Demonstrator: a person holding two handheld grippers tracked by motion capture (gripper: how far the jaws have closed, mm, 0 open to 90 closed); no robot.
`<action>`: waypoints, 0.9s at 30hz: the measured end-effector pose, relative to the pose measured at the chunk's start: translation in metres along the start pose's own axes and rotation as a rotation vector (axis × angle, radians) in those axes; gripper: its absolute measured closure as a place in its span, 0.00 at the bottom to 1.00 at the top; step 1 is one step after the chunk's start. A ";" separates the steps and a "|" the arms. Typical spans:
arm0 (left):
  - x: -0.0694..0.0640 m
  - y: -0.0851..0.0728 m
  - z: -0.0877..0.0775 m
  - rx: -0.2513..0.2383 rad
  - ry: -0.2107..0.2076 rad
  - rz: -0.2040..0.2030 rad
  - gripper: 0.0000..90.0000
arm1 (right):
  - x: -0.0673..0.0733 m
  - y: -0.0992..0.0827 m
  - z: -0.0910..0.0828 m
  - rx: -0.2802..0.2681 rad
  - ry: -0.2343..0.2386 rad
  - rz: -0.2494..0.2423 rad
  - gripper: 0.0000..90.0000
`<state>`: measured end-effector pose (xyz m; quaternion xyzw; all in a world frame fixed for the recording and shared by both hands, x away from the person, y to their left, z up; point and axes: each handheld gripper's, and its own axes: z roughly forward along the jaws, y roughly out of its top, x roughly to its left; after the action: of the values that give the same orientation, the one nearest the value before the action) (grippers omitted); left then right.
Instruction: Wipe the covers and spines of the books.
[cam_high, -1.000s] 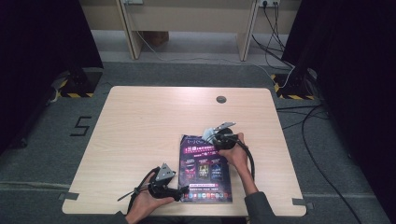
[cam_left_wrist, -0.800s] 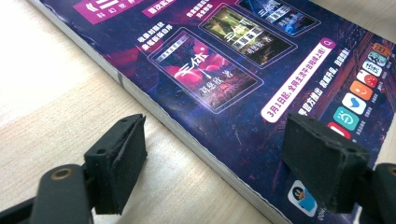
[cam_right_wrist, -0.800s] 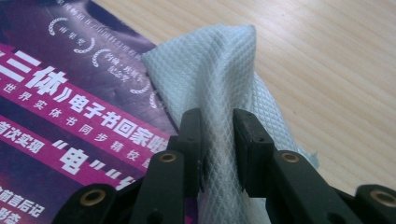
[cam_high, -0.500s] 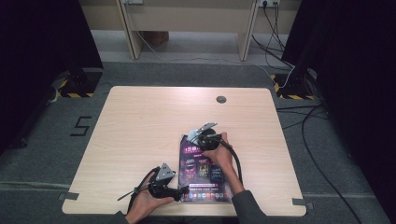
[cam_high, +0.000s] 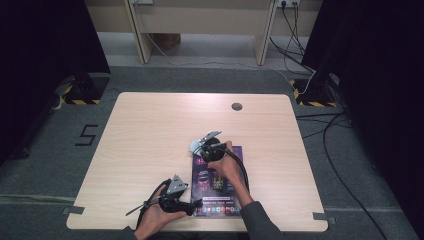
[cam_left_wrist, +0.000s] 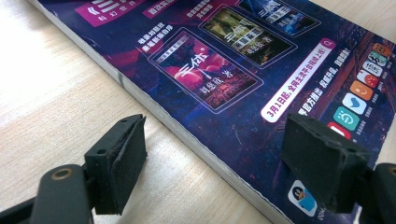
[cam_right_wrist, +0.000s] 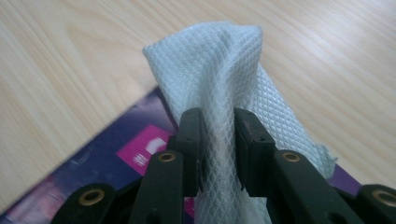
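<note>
the wooden table (cam_high: 150, 140) has a light top with rounded corners and a small dark round cable hole (cam_high: 236, 106) near its far edge. it stands on a grey carpet floor (cam_high: 210, 80). on the floor at the left of the table there is a mark like the number five (cam_high: 88, 134), made of dark tape. short pieces of grey tape (cam_high: 74, 210) lie at the two near corners of the table. behind the table stands a pale wooden desk frame (cam_high: 200, 20), and white and black cables (cam_high: 300, 70) run over the floor at the right. yellow and black striped bases (cam_high: 75, 92) sit at both sides, below dark curtains (cam_high: 45, 50).
</note>
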<state>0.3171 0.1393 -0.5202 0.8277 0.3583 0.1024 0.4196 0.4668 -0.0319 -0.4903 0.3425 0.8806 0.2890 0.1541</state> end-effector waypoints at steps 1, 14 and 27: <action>-0.001 0.000 0.000 -0.004 0.003 -0.003 0.23 | -0.004 -0.003 -0.002 0.001 -0.010 0.014 0.81; 0.000 0.000 0.000 -0.003 0.001 -0.001 0.23 | -0.073 -0.049 -0.032 0.003 -0.148 0.185 0.81; -0.001 -0.001 0.000 -0.006 0.005 -0.003 0.22 | -0.067 -0.062 -0.043 0.012 -0.183 0.162 0.83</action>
<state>0.3163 0.1391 -0.5207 0.8257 0.3604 0.1048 0.4212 0.4623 -0.1327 -0.4900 0.4386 0.8339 0.2628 0.2078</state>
